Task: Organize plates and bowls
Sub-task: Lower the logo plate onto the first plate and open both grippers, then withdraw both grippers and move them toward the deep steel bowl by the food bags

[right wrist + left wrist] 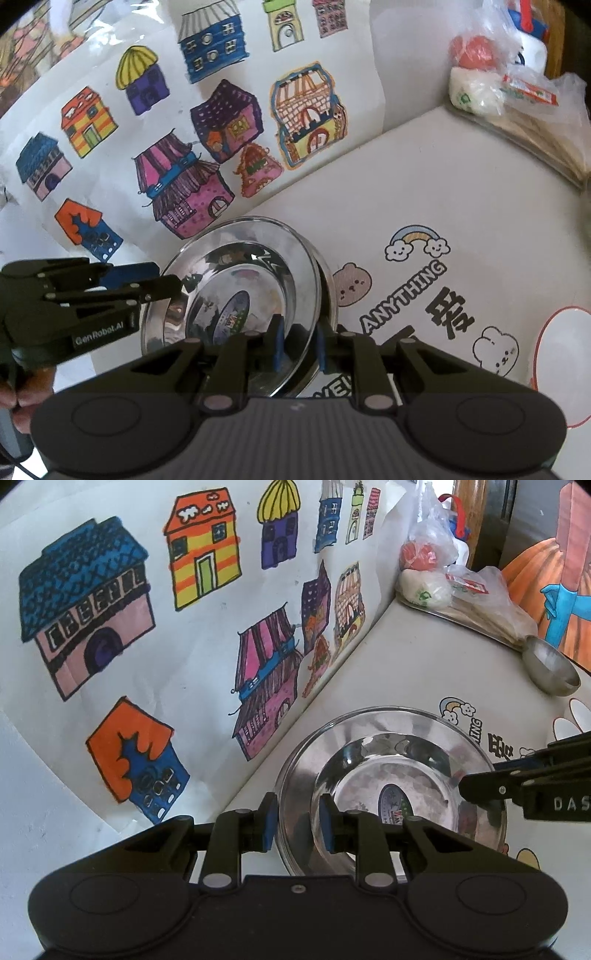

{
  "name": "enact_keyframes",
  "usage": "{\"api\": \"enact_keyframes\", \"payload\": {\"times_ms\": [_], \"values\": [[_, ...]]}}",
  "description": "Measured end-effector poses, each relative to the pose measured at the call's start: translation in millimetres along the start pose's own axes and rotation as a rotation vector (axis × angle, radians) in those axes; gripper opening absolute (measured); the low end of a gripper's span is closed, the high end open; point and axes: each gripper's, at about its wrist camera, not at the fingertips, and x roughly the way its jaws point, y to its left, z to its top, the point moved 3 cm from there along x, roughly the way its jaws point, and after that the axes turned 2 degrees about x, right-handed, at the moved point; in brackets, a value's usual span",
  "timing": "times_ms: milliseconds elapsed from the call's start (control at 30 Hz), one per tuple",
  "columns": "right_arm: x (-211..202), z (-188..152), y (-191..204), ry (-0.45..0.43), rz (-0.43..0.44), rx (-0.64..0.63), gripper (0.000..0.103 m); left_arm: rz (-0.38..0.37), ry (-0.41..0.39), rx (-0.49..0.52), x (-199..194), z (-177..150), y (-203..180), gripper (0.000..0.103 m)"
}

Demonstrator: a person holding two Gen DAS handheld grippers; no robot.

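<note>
We are working both grippers on one shiny steel plate (388, 786) that is sitting on the white table (424, 657), close against the wall of coloured house drawings (147, 627). Our left gripper (295, 825) is straddling the plate's near-left rim, one blue pad outside and one inside, and the pads are looking narrow enough to be pinching that rim, though we cannot be sure they are pressing. Our right gripper (300, 343) is sitting over the opposite rim, its jaws narrow and easing apart a little, with the rim running between the pads; whether they are touching the metal is unclear. In the right wrist view a second dark edge is showing under the plate's right side, so we judge it may be resting on another dish or bowl, which would explain the two-sided approach: steadying it while stacking or lifting. A ladle (550, 668) and a tray of bagged food (443, 572) are lying well apart at the far end, out of our way.
</note>
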Motion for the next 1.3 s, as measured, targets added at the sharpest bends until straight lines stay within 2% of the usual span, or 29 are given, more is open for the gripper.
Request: {"api": "enact_keyframes", "payload": {"times_ms": [233, 433, 500, 667, 733, 900, 1067, 1300], "values": [[-2, -4, 8, -0.054, -0.058, -0.067, 0.027, -0.011, 0.000, -0.020, -2, -1, 5, 0.027], [-7, -9, 5, -0.097, -0.062, -0.066, 0.030, -0.021, -0.007, -0.024, -7, -1, 2, 0.027], [-10, -10, 3, -0.115, -0.055, -0.060, 0.040, -0.021, -0.013, -0.022, -9, -1, 1, 0.030], [-20, -13, -2, -0.145, -0.040, -0.038, 0.050, -0.024, -0.027, -0.020, -14, -1, -2, 0.034], [-24, -15, -3, -0.160, -0.039, -0.037, 0.055, -0.028, -0.035, -0.021, -16, -1, -3, 0.037], [-38, -22, -6, -0.201, -0.026, -0.020, 0.073, -0.038, -0.065, -0.021, -24, -3, -6, 0.055], [-55, -29, -9, -0.243, -0.026, -0.006, 0.084, -0.039, -0.106, -0.002, -37, -6, -13, 0.070], [-80, -43, -19, -0.298, -0.031, 0.023, 0.095, -0.040, -0.144, 0.019, -49, -8, -24, 0.085]]}}
